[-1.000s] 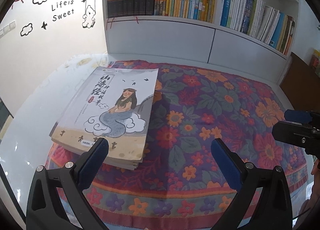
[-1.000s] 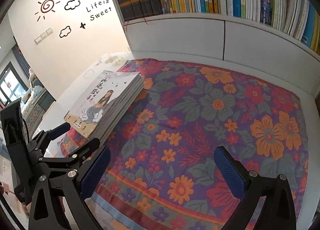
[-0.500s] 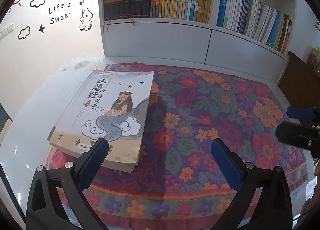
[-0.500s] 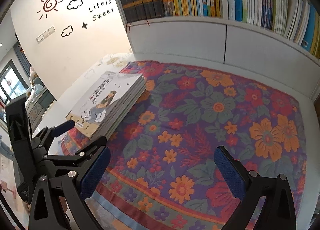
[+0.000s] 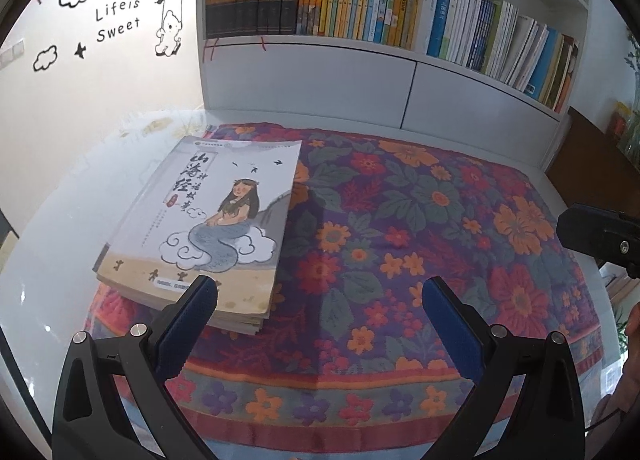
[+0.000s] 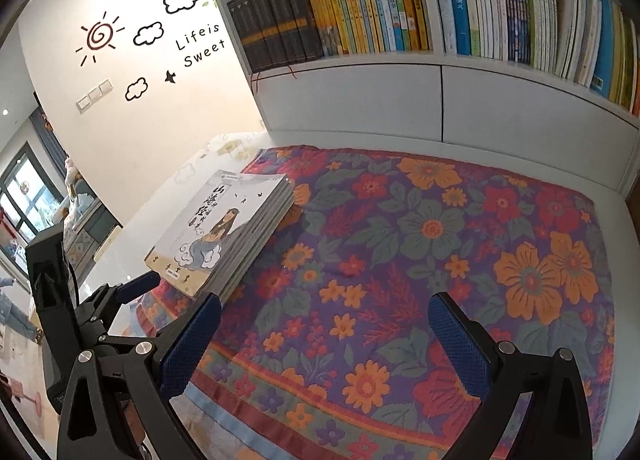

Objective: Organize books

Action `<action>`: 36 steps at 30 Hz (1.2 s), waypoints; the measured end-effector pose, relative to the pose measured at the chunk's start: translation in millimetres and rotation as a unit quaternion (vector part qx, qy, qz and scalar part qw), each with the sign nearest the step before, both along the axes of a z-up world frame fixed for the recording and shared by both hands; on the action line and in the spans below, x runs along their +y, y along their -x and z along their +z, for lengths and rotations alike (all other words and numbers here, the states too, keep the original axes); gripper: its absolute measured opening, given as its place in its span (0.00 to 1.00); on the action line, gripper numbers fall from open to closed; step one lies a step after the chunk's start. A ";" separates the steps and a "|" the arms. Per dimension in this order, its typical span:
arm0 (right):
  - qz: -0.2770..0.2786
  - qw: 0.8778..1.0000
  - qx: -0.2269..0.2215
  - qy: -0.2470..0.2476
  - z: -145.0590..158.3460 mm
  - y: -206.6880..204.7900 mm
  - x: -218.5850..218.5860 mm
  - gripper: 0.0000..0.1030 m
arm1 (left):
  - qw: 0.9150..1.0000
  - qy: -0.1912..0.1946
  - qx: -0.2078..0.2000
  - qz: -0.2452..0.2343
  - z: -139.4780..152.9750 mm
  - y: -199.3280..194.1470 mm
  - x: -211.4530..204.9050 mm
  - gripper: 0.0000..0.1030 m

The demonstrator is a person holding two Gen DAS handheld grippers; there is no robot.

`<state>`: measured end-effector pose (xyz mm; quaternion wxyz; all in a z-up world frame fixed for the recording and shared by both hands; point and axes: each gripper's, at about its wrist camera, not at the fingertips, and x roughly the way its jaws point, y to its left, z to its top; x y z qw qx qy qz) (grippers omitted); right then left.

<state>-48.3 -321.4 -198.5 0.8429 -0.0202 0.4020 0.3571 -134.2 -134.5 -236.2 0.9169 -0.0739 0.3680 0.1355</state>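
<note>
A stack of books [image 5: 200,232] is seen lying on the floral cloth [image 5: 400,260] at the bench's left side, not yet shelved. The left gripper [image 5: 320,300] and the right gripper [image 6: 324,320] are held wide open, empty; the bookshelf [image 5: 400,60] is nearly filled.

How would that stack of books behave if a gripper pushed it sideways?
The stack is several thin softcovers, so upper ones would likely slide and fan out. The floral cloth probably grips the bottom book. Lifted singly, they would probably flop.
</note>
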 end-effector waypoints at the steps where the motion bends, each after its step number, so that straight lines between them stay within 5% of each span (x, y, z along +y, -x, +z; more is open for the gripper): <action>1: 0.001 1.000 0.000 0.001 -0.3 0.0 0.4 1.00 | 1.000 0.006 0.001 -0.003 -0.2 -0.2 0.3 0.99; 4: 0.000 1.000 0.002 0.003 -1.8 -1.0 0.9 1.00 | 0.999 0.030 0.001 -0.016 -0.5 -0.1 0.1 0.99; 27: -0.006 0.999 0.012 0.033 -14.3 -8.7 4.9 1.00 | 1.000 0.009 0.013 -0.011 -16.0 -12.6 -7.5 0.99; 36: -0.007 0.999 0.006 0.046 -17.2 -6.8 10.0 1.00 | 0.999 0.038 0.032 -0.013 -31.5 -21.0 -5.5 0.99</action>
